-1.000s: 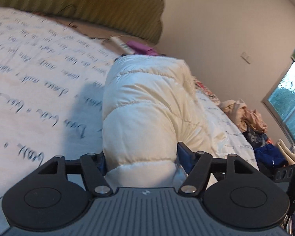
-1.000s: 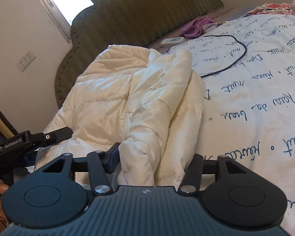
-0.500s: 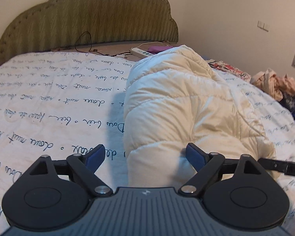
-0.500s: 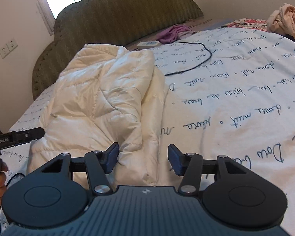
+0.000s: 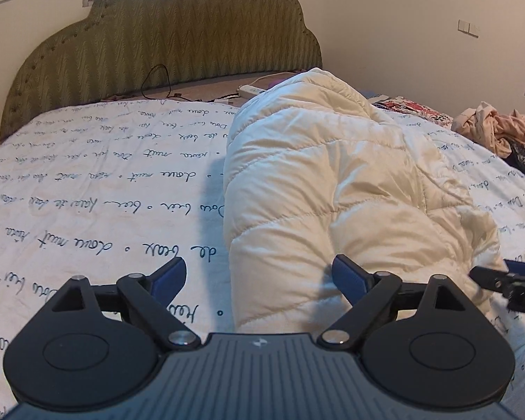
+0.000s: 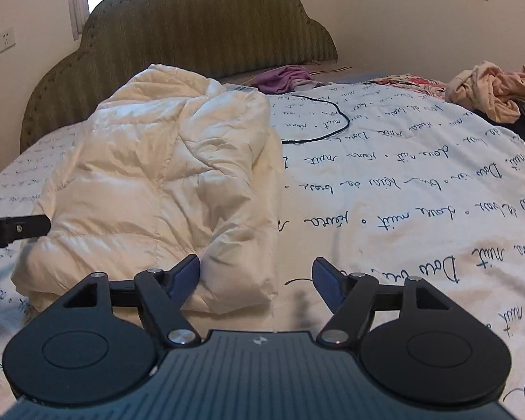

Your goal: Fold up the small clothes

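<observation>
While jaws spread, cream jacket (image 5: 332, 189) lies folded.

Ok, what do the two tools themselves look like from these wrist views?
Both match: the left tool and right tool have a ribbed grey body with a small white logo, two round black discs, black linkage bars with silver rivets, and blue-padded fingers. No sleeves or hands show.

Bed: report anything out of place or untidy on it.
The cream puffer jacket lies folded but lumpy. A black cable loops loose across the lettered bedspread; a power strip sits by the headboard. Unfolded clothes are heaped at the far edge, and a purple garment lies crumpled.
</observation>
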